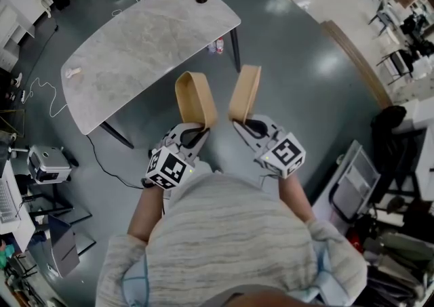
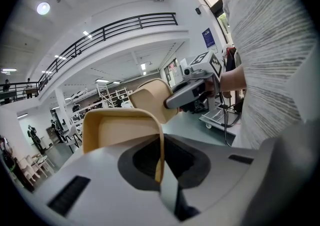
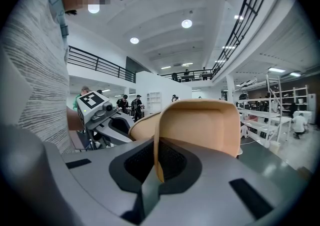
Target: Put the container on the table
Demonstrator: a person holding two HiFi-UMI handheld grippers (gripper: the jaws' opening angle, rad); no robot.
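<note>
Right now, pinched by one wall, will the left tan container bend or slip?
Probably stiff: the tan container holds its shape though the left hand-held gripper pinches only one wall. Likely light, being thin-walled. Its smooth wall might pivot in that narrow grip.

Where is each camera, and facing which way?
Head view: on person's head, steeply down at table, left gripper, right gripper; sweater, forearms show.
Left gripper view: on left gripper, jaws shut on left container, facing right gripper, sweater.
Right gripper view: on right gripper, jaws shut on right container, facing left gripper, sweater.
All share both containers.
</note>
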